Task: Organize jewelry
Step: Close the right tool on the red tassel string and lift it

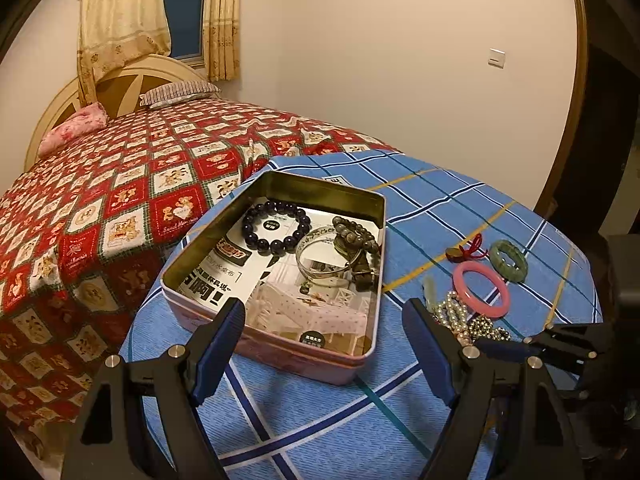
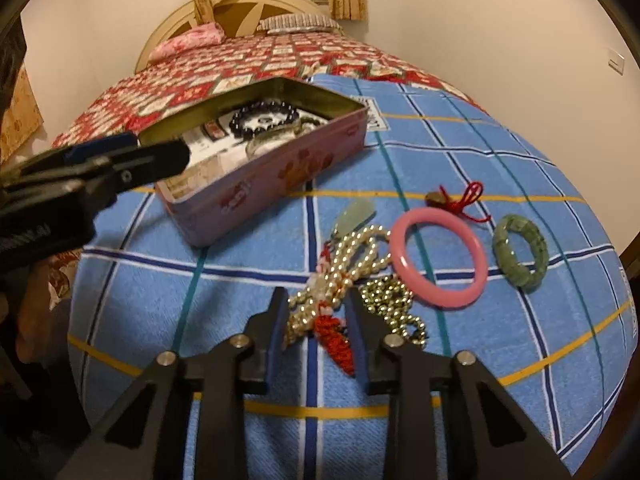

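Our right tongs clench the cream pearl strand with red tassel.
Left tongs gape over the pink rectangular tin's near rim; blue checked tabletop lies bare nearby.

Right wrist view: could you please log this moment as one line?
stage: picking | right gripper: closed around pearl strand on tablecloth | left gripper: open, empty, at tin | pink bangle: still outside
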Available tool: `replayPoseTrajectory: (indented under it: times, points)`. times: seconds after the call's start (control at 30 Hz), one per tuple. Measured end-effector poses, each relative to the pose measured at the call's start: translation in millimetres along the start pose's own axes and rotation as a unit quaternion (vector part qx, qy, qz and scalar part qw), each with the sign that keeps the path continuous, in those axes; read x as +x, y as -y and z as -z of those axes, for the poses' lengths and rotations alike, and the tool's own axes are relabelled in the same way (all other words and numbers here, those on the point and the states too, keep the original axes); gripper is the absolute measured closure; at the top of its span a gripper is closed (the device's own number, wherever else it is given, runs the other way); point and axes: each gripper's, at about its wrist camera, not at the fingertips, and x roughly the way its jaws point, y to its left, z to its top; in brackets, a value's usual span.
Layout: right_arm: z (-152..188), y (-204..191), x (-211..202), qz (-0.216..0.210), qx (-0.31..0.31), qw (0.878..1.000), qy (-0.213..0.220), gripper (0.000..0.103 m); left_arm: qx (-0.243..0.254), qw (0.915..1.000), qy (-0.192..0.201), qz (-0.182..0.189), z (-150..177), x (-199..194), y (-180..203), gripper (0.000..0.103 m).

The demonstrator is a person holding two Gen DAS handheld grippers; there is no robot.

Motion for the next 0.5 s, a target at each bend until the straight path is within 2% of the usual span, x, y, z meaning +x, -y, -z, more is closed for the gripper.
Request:
replayPoseTrajectory:
  times: [0.03,0.07,0.1,0.2,0.5]
  points:
    - [1,0,2,0.002,-0.002,1.000,-0.004,0.079,0.000,1.0000,0.000,0.001,0,0,0,0.022]
    - [1,1,2,-0.002,0.001,1.000,-0.005,0.088,-0.001,1.0000,0.001,0.002,0,-1,0,0.022]
    - [1,2,1,-0.002,0.004,1.000,-0.003,0.090,-0.001,1.0000,0.002,0.003,0,-2,1,0.022]
    - [1,4,-5,-0.006,0.009,1.000,0.011,0.091,0.000,1.0000,0.005,0.003,-1,-5,2,0.022]
    - [-10,21,-52,-0.007,0.054,0.994,0.099,0.092,0.035,0.9993,0.007,0.009,-5,-10,29,0.022]
